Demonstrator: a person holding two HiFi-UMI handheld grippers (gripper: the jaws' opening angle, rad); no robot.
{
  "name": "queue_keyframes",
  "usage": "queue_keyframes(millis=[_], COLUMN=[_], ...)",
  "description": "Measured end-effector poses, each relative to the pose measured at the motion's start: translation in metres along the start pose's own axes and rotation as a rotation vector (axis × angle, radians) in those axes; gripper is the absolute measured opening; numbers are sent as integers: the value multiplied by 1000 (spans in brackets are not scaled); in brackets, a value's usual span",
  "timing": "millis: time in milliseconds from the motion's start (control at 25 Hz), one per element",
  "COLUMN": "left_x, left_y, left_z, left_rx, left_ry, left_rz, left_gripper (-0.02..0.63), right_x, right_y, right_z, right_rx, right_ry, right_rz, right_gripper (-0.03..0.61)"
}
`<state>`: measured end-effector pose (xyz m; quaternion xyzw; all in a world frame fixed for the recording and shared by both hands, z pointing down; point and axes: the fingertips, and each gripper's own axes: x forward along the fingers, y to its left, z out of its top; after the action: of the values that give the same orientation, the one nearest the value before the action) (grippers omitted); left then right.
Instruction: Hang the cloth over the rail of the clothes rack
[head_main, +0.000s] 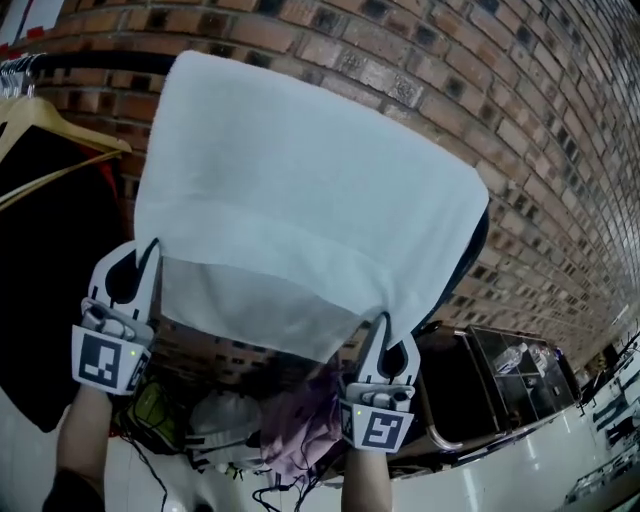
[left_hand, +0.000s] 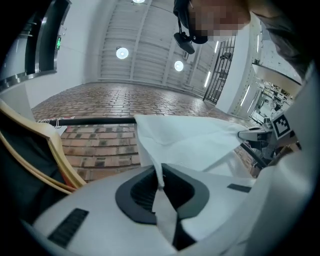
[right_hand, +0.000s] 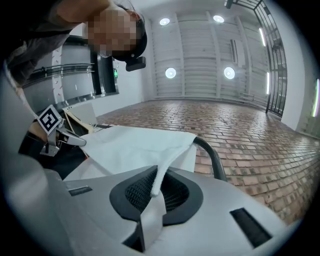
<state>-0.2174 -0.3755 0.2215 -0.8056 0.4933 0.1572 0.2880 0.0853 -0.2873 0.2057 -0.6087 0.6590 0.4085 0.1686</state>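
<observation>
Head view: one cloth (head_main: 300, 190), one rail (head_main: 100, 62)

No text, label, brand or number can be read in any view.

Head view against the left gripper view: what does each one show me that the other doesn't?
Only the head view: the whole front panel of the cloth hanging down, and a pink bundle below it. Only the left gripper view: the corner pinched inside the left hand-held gripper, plus ceiling lights. Both: the cloth over the black rail, the brick wall, the wooden hanger.
</observation>
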Motion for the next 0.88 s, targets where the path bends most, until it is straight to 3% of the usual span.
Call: queue_keyframes(millis=[240, 720, 880], left_x=[-24, -59, -59], left_y=[-20, -40, -47], left_z=[-55, -135, -151], left_rx=[-31, -83, -96], left_ry=[94, 186, 205], left_rz=[-23, -36, -45], left_gripper=[38, 38, 38], right_x=[-34, -96, -99], right_y=[15, 46, 45], right_z=[-32, -111, -122], right_rx=[3, -4, 10], right_ry=[63, 234, 229], right_rz=[7, -1, -9], right_gripper=[26, 26, 26])
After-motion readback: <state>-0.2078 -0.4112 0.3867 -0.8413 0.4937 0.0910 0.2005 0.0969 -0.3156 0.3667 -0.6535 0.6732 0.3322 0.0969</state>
